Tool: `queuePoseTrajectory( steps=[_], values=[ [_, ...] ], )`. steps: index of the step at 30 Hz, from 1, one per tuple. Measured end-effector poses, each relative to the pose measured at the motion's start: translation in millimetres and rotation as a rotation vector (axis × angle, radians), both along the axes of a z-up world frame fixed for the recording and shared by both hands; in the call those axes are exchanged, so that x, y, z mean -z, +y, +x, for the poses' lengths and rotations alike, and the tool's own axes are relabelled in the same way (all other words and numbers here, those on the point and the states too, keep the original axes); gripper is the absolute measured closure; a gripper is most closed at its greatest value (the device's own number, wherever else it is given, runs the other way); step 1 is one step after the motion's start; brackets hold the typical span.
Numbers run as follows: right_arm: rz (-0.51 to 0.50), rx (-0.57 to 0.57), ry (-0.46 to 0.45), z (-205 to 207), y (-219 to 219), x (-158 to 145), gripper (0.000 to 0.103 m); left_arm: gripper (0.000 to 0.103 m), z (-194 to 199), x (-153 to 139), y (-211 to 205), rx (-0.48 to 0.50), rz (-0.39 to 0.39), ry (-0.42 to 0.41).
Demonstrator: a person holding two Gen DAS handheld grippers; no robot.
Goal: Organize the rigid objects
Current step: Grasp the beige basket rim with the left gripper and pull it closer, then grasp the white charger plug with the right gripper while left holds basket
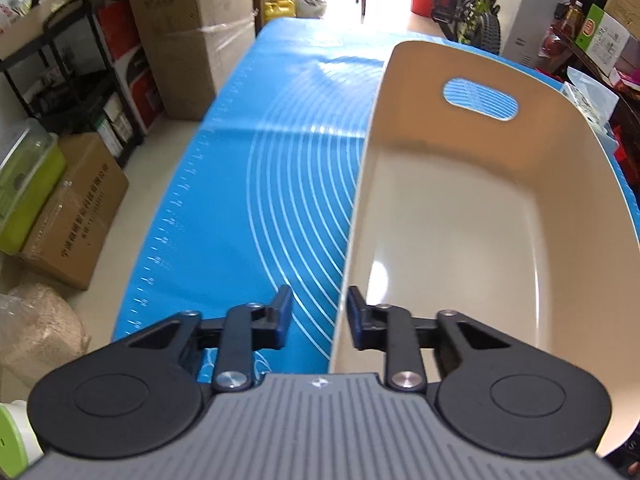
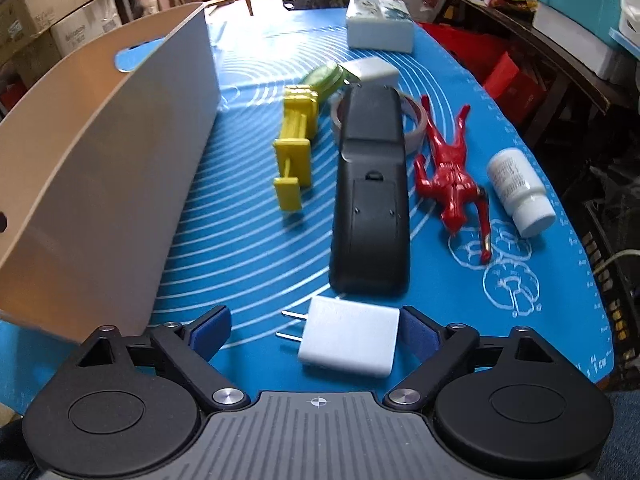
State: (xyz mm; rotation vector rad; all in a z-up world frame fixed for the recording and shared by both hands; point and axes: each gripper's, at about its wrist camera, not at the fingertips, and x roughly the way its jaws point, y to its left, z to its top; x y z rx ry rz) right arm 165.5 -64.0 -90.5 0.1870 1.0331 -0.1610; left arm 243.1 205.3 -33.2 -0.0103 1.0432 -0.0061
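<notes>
Straddling the near wall of the beige bin [image 1: 460,208], the left gripper [image 1: 320,312] had one blue pad outside over the blue mat [image 1: 240,184] and the other pad inside the bin; a narrow gap remained on each side of the wall, so the jaws were nearly together but not pressing on it. The bin filled the right half of the left wrist view, with an oval handle cut-out in its far wall at upper right, and nothing lay inside it.

In the right wrist view the right gripper [image 2: 316,332] stood wide apart at lower centre, with the white charger plug [image 2: 352,340] lying between its fingers, prongs pointing left. The right pad sat just beside the plug's edge; the left pad was clear of the prongs. No clamp was seen.

Just above the plug lay the black remote [image 2: 372,200], back side up. To its left was a yellow toy piece [image 2: 296,148]; to its right, a red figure [image 2: 448,176] and a white pill bottle [image 2: 516,192] on its side. A tape roll [image 2: 408,128] sat partly under the remote's far end, a green-lidded jar [image 2: 326,76] and white box [image 2: 372,68] beyond, and a tissue box [image 2: 380,24] at upper centre. The bin's outer wall occupied the left of the frame.
</notes>
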Motion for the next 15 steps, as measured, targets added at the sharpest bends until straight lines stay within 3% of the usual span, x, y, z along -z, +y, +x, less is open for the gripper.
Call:
queuePoseTrajectory(
  steps=[3, 5, 7, 10, 15],
  values=[
    [0.016, 0.026, -0.014, -0.8, -2.9, -0.2, 0.019, 0.085, 2.7, 0.4, -1.0, 0.005, -0.001, -0.002],
    [0.015, 0.037, -0.021, -0.2, -4.0, -0.6, 0.022, 0.095, 4.1, -0.1, -2.1, 0.01, -0.026, 0.004],
    [-0.001, 0.034, -0.027, 0.1, -3.3, -0.9, 0.032, 0.095, 4.6, -0.6, -2.2, 0.006, -0.023, 0.004],
    [-0.028, 0.024, -0.032, -1.6, -3.0, -0.6, 0.038, 0.095, 7.1, -0.6, -1.9, -0.001, -0.03, 0.006],
    [-0.017, -0.003, -0.043, -5.5, -7.6, -0.8, 0.038, 0.095, 9.2, -0.3, -2.1, -0.012, -0.032, 0.009]
  ],
)
